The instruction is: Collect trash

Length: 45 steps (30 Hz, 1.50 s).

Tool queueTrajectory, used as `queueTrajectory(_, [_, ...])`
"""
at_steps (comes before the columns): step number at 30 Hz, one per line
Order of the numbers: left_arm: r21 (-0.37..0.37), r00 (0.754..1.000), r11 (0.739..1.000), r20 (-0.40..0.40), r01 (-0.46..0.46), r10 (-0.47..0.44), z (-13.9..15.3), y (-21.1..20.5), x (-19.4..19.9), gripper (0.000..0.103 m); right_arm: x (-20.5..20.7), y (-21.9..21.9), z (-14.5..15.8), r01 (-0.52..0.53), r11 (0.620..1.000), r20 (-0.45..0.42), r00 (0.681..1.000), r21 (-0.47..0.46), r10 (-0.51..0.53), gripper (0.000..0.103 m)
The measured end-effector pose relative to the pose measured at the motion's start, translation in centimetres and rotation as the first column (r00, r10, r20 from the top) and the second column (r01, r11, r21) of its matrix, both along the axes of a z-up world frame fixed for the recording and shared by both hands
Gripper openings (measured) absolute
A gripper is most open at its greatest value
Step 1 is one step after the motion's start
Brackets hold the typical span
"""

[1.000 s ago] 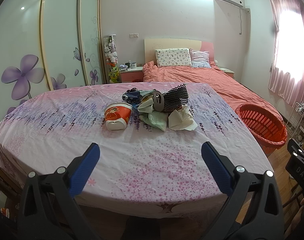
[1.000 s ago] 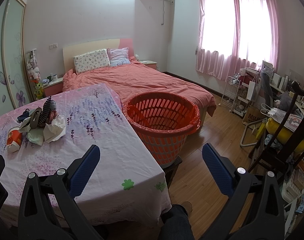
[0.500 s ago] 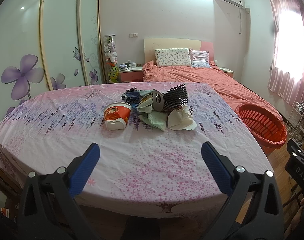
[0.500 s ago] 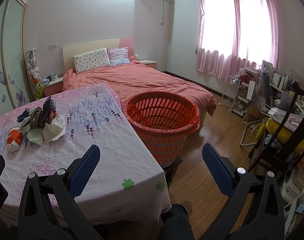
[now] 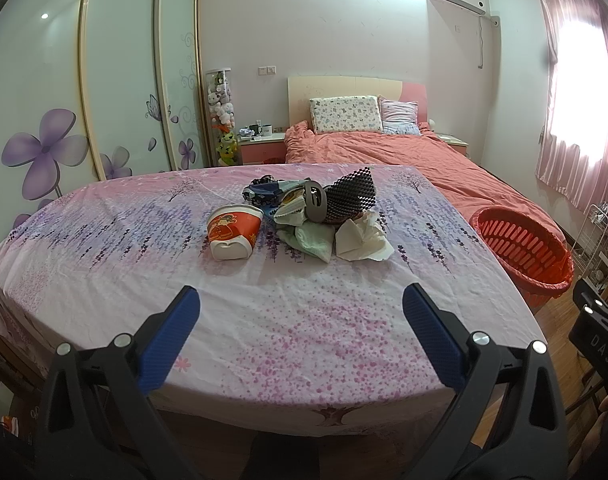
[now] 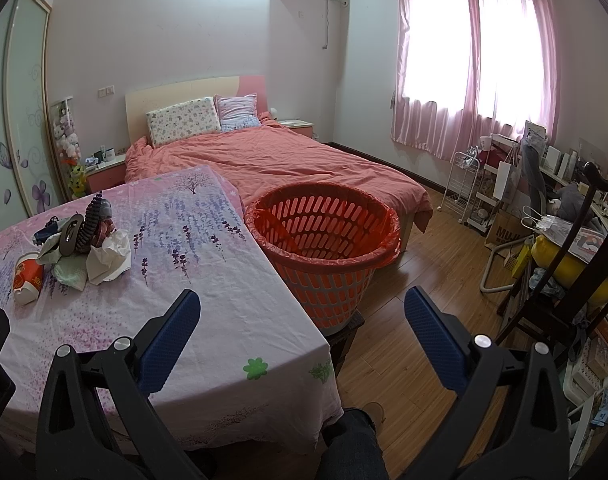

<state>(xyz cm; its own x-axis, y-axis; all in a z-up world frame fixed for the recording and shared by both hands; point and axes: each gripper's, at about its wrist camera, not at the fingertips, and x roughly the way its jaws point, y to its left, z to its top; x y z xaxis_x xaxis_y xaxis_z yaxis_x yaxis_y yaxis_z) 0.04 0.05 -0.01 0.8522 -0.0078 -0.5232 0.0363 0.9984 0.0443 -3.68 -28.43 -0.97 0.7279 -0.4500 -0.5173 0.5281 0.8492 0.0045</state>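
Note:
A pile of trash [image 5: 323,216] lies mid-table on a pink flowered cloth [image 5: 264,320]: a tipped red paper cup [image 5: 232,232], crumpled white tissue [image 5: 361,236], a pale green wrapper [image 5: 313,240] and a black mesh piece [image 5: 353,196]. The pile also shows in the right wrist view [image 6: 80,244]. An orange basket [image 6: 323,248] with a red liner stands at the table's right edge; it also shows in the left wrist view [image 5: 521,248]. My left gripper [image 5: 300,328] is open and empty, near the table's front edge. My right gripper [image 6: 302,328] is open and empty, facing the basket.
A bed with a salmon cover [image 6: 288,168] stands behind the table. A wardrobe with flower doors [image 5: 84,92] is at left. A dark wooden chair [image 6: 563,264], a white rack [image 6: 463,188] and cluttered shelves are at right on a wood floor [image 6: 403,344].

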Motion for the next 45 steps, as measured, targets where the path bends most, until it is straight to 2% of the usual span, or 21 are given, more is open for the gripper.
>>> queueTrajectory(11, [-0.001,1.000,1.000,-0.005,-0.001,0.001,-0.1,0.1,0.1,0.099,0.3,0.2,0.0,-0.005,1.000,-0.004,1.000,0.000,0.005,0.101])
queueTrajectory(18, [-0.009,0.999,0.999,-0.026,-0.031,0.031,-0.8,1.3,1.9,0.099,1.3,0.0,-0.9,-0.061,0.998,0.001,0.998,0.009,0.061,0.101])
queueTrajectory(27, [-0.019,0.984,0.986,-0.070,-0.165,0.163,-2.0,7.7,9.2,0.099,4.8,1.0,-1.7,-0.169,0.985,-0.017,0.985,0.039,0.170,0.101])
queueTrajectory(33, [-0.021,0.978,0.988,-0.151,-0.152,0.147,-3.8,9.6,16.2,0.099,7.0,2.4,-2.0,-0.247,0.968,-0.034,0.968,0.047,0.249,0.098])
queueTrajectory(37, [-0.026,0.968,0.989,-0.211,-0.143,0.134,-5.5,9.9,19.5,0.099,8.7,3.1,-2.0,-0.281,0.958,-0.046,0.958,0.053,0.283,0.096])
queueTrajectory(42, [-0.038,0.948,0.988,-0.288,-0.148,0.131,-7.5,10.3,22.3,0.091,10.7,4.1,-2.3,-0.329,0.942,-0.058,0.941,0.068,0.333,0.094])
queueTrajectory(45, [-0.025,0.945,0.990,-0.303,-0.138,0.124,-8.2,10.3,23.3,0.087,12.3,4.9,-2.5,-0.356,0.932,-0.069,0.930,0.064,0.360,0.090])
